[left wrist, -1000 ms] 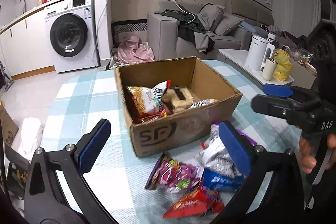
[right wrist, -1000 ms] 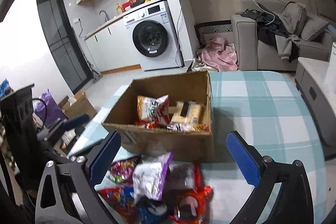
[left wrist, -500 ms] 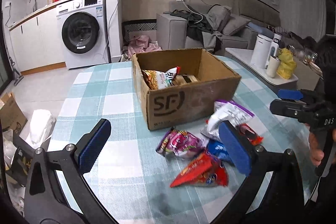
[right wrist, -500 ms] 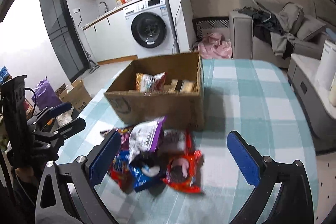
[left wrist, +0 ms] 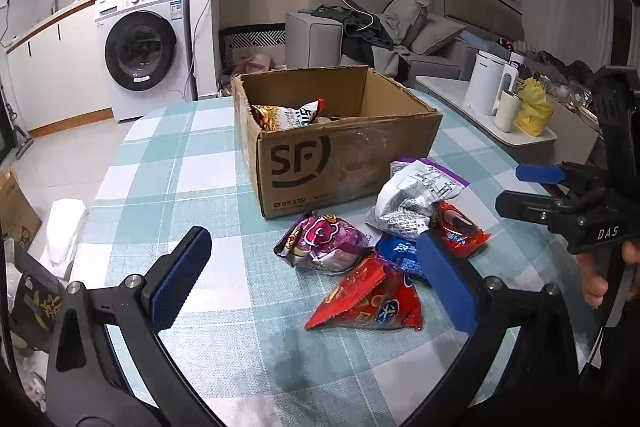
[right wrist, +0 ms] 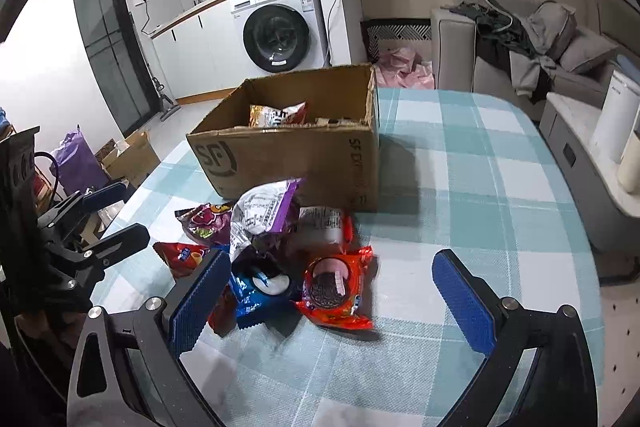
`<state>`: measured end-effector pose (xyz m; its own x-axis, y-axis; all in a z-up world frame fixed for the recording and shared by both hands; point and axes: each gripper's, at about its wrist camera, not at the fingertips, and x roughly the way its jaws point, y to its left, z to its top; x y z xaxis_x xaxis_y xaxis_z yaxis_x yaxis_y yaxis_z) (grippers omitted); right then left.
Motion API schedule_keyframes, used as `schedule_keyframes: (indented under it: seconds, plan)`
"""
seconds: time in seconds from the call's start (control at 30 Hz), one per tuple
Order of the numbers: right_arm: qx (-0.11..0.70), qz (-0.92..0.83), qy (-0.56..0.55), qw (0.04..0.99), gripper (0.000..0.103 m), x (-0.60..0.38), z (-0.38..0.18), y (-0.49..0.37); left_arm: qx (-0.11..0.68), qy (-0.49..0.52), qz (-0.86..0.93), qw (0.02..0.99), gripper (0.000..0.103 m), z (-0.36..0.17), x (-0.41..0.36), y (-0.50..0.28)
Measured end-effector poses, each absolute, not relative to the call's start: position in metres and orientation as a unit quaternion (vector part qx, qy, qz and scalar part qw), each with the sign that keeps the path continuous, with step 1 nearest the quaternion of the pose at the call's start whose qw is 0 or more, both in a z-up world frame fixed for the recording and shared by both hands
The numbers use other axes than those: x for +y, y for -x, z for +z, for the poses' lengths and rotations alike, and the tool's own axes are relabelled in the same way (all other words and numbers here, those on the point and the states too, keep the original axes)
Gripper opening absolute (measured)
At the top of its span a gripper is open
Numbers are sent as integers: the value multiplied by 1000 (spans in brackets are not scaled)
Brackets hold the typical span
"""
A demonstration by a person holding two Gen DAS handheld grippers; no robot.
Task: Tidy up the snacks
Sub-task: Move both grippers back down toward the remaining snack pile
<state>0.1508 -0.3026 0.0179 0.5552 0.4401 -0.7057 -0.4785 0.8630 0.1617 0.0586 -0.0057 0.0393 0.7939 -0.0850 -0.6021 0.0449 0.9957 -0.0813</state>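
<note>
Holding both tools above the table, you've got nothing gripped right now. Your left gripper (left wrist: 314,281) has its jaws spread wide and empty, blue pads either side of the snack pile. Same deal with your right gripper (right wrist: 334,301): jaws released, nothing between them, hovering over the packets from the other side.

The cardboard box (left wrist: 348,163) sits on the checked tablecloth (left wrist: 192,183) just behind the pile, open at the top, with a noodle-style bag (left wrist: 288,115) and a couple of other packs already inside; you can't really make out what those others are.

Loose snacks are all clumped right in front of the box: a purple bag (left wrist: 324,243) nearest the box corner, a silver bag with purple trim (left wrist: 416,195) propped on top of the others, a blue packet (left wrist: 400,253) tucked under it, a red triangular bag (left wrist: 372,301) closest to your left gripper, and an orange cookie pack (right wrist: 334,285) sitting nearest your right gripper. They overlap and touch each other.

Your right hand (left wrist: 600,279) shows at the edge of the left view, wrapped on the handle.
</note>
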Motion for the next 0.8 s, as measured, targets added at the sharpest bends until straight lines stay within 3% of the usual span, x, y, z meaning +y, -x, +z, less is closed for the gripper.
schedule_keyframes:
  seconds: [0.8]
  plan:
    - [452,270,53,849,103,-286,-27,-159,379,-2,-52,924,102,4,-17,-74]
